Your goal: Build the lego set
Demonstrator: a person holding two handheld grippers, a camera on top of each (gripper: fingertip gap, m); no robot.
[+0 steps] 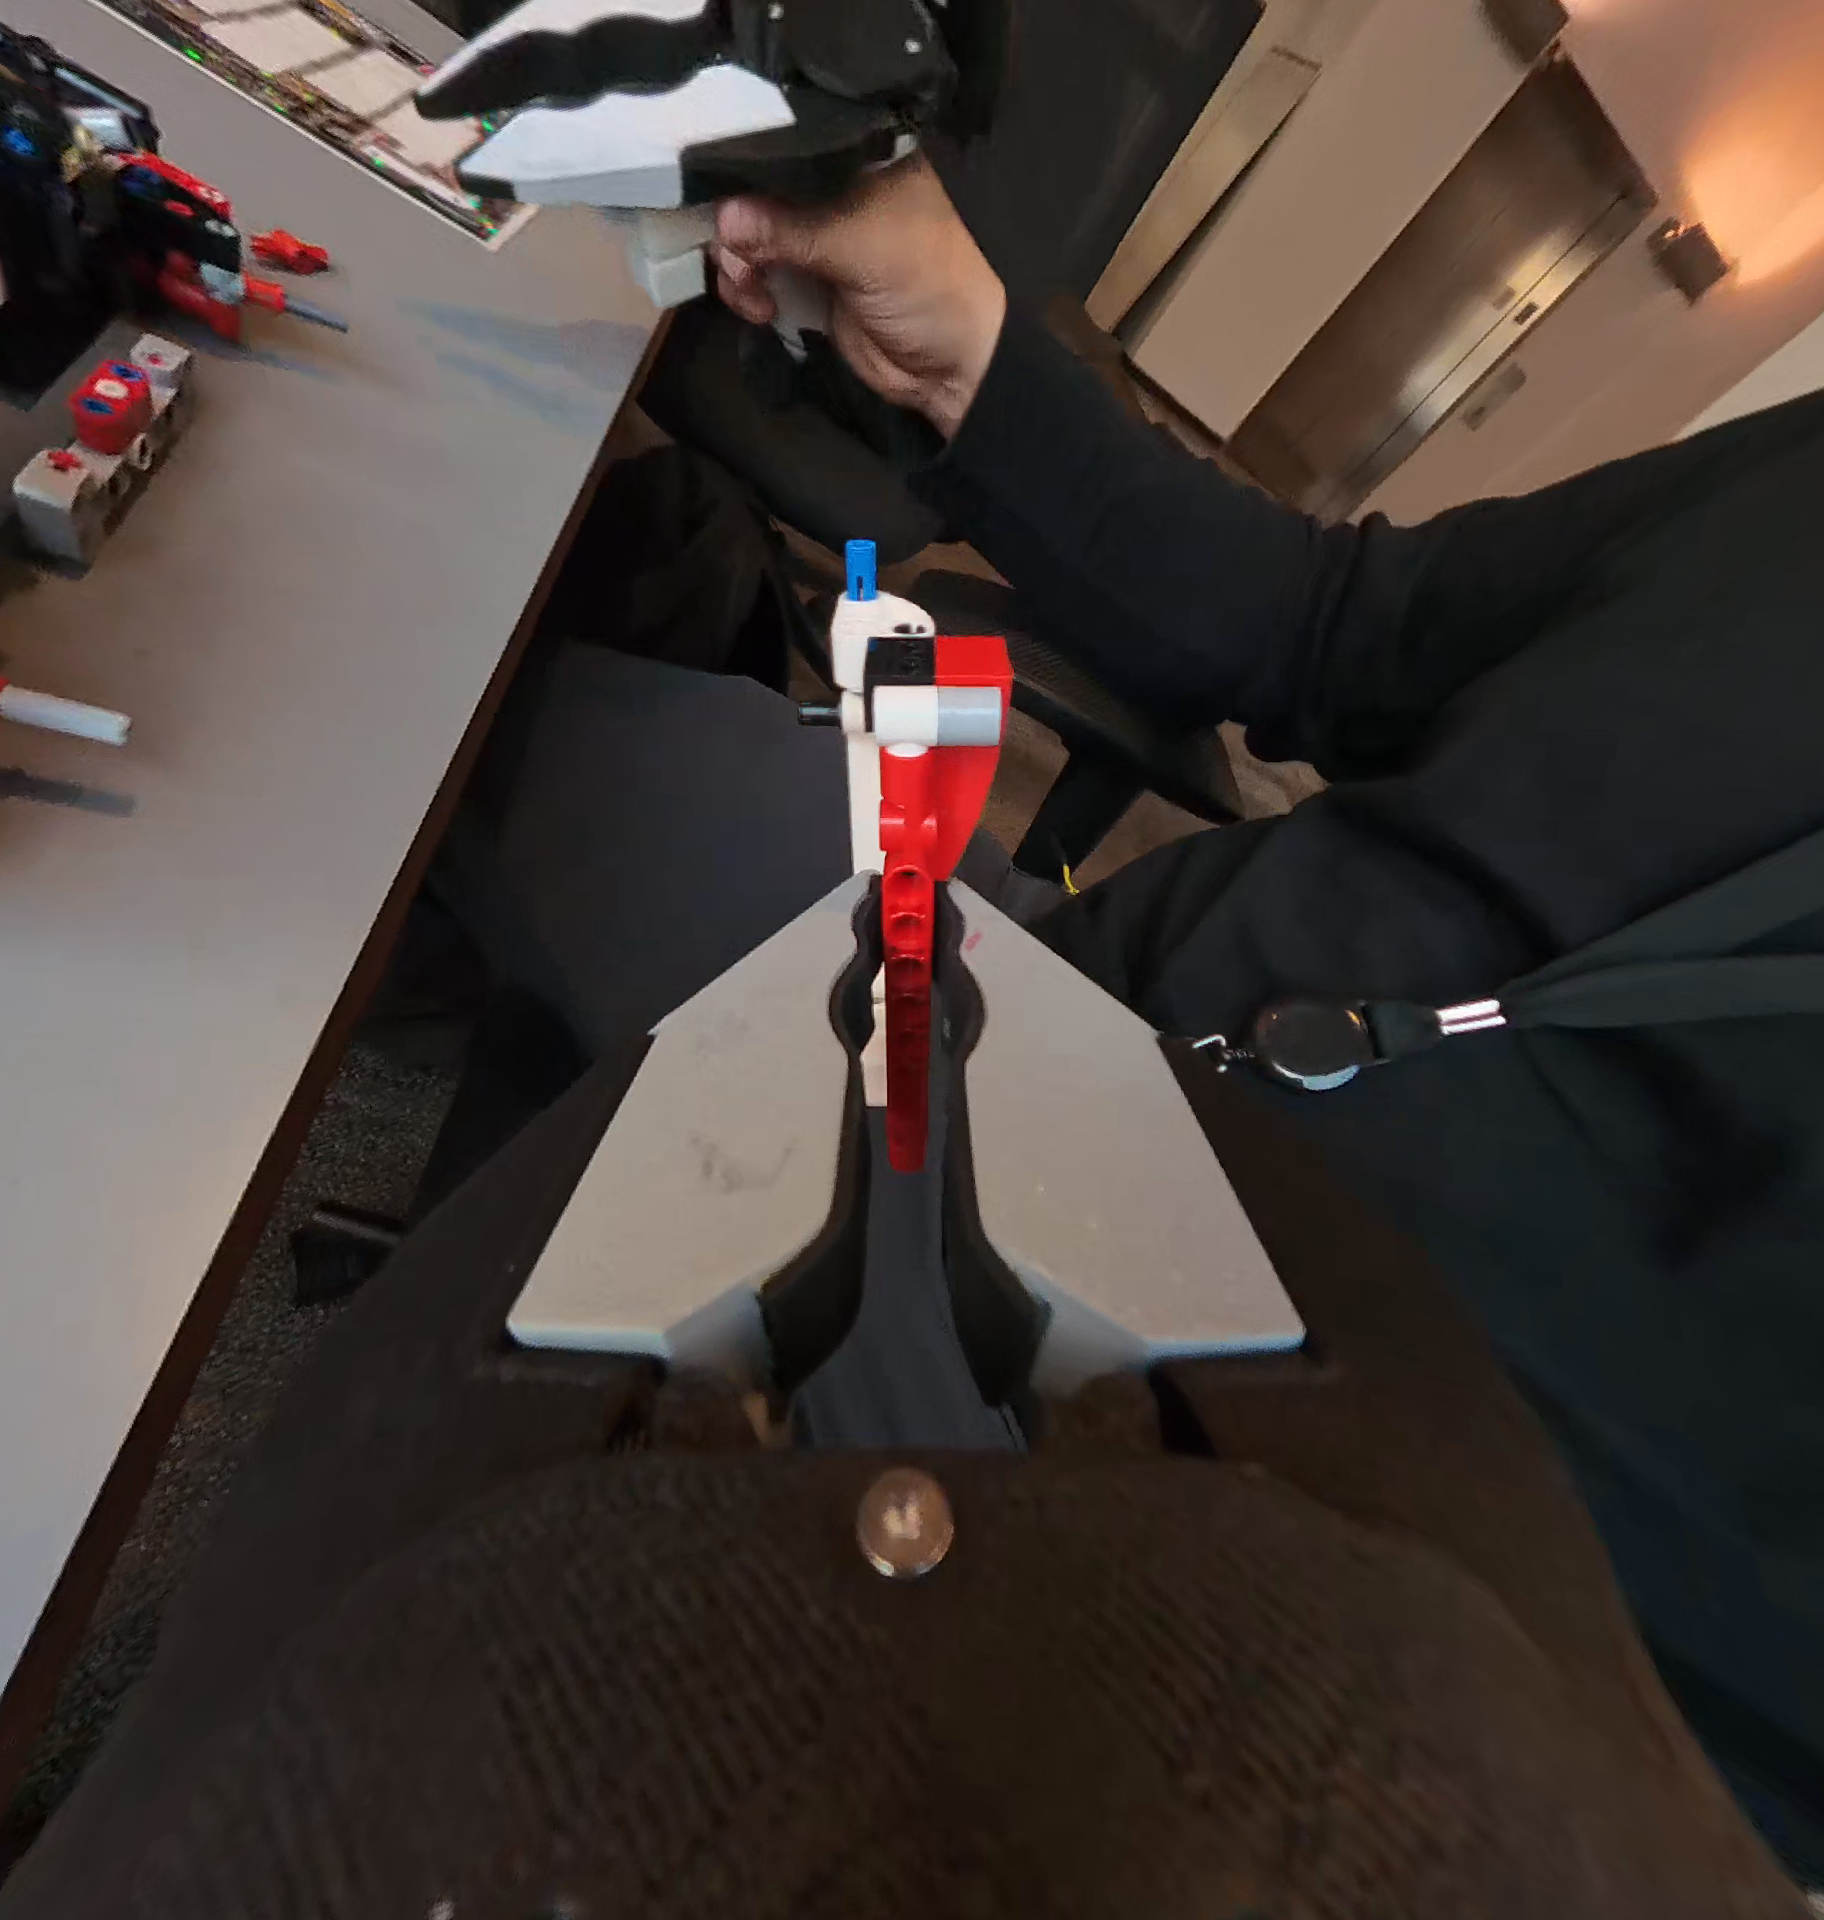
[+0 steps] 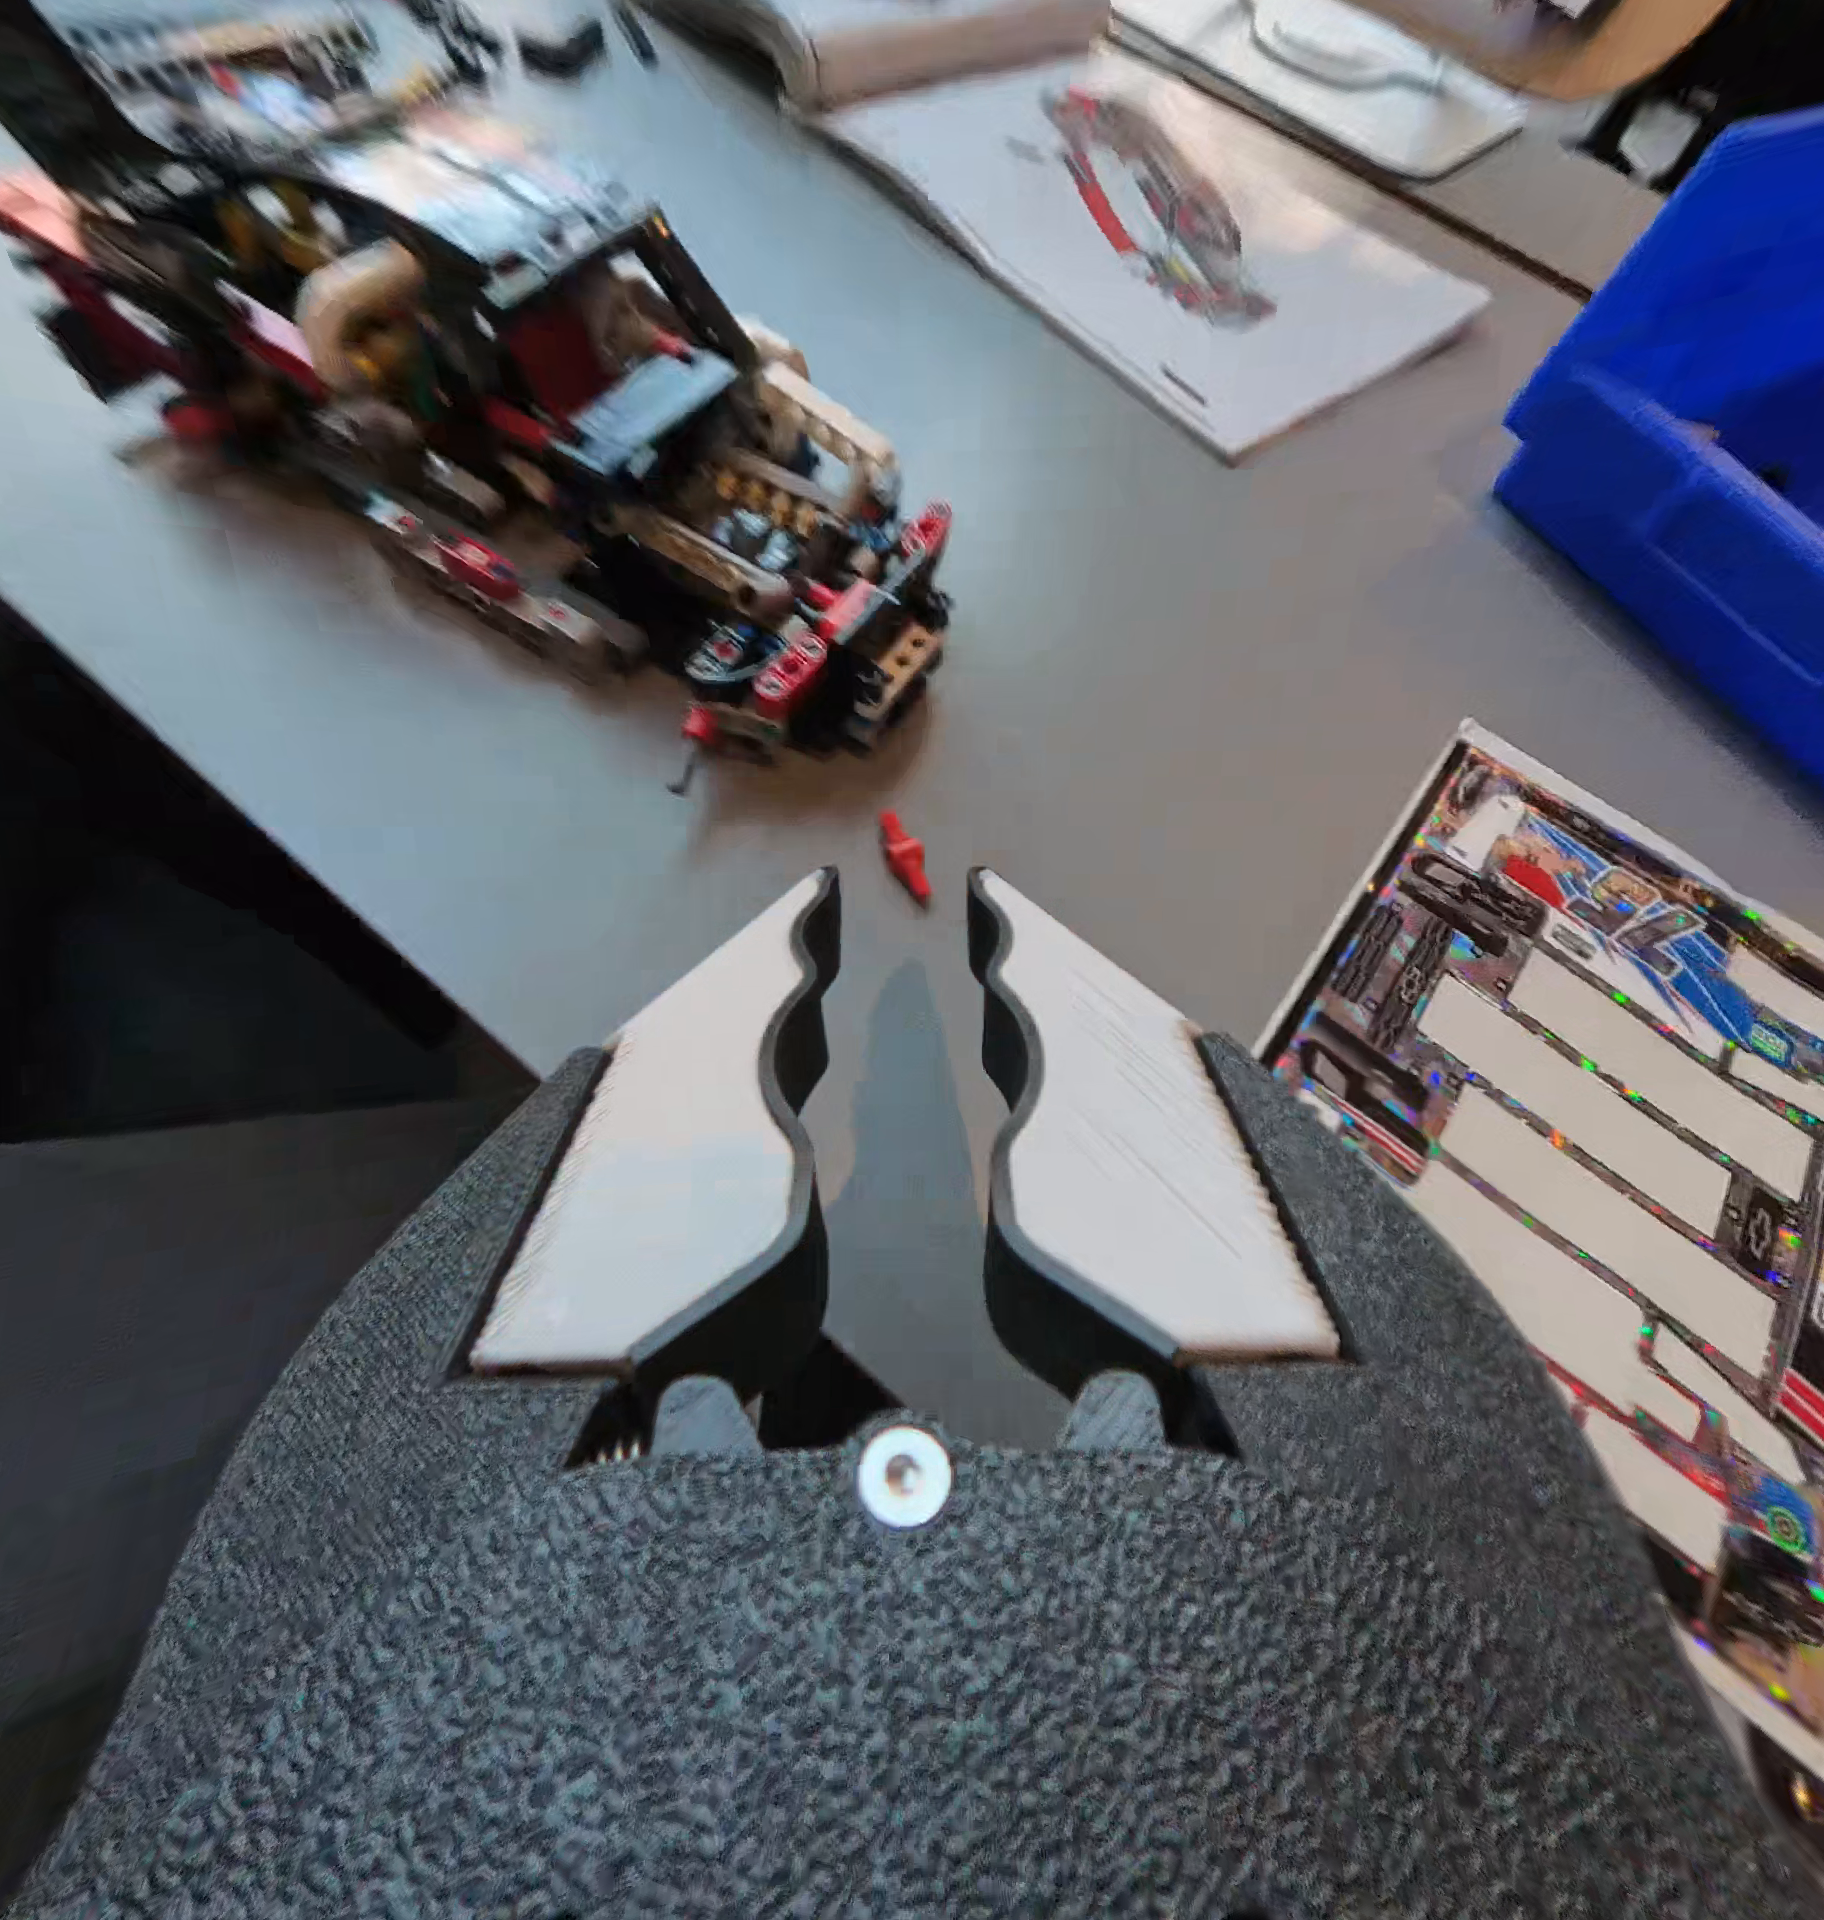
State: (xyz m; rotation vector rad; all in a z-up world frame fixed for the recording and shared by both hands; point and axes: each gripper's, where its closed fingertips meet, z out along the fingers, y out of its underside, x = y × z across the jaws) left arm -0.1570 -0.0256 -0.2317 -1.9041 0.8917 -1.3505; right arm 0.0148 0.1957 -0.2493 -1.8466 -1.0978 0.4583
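Clamped between the fingers of the left gripper point(image 1: 906, 935), a small red-and-white lego sub-assembly point(image 1: 913, 790) stood upright in the left wrist view, gripped by its long red beam, with a blue pin point(image 1: 860, 569) at its top. It hung off the counter point(image 1: 264, 727), over the person's lap, well apart from the loose red and grey pieces point(image 1: 108, 447) lying on the counter.

From the right wrist view, the right gripper point(image 2: 903, 883) hung released and empty, its fingers spread above the counter point(image 2: 1147, 623). A small red connector point(image 2: 904, 854) lay just beyond the fingertips, between them and the half-built lego car point(image 2: 534, 447). A sticker sheet point(image 2: 1573, 1195) lay to the right of the connector, a blue bin point(image 2: 1718, 436) and an open instruction booklet point(image 2: 1199, 260) farther off.

The connector looked tiny and angled; closing on it off-centre could flick it away. Any slip of the thin beam would likely drop the sub-assembly to the floor.
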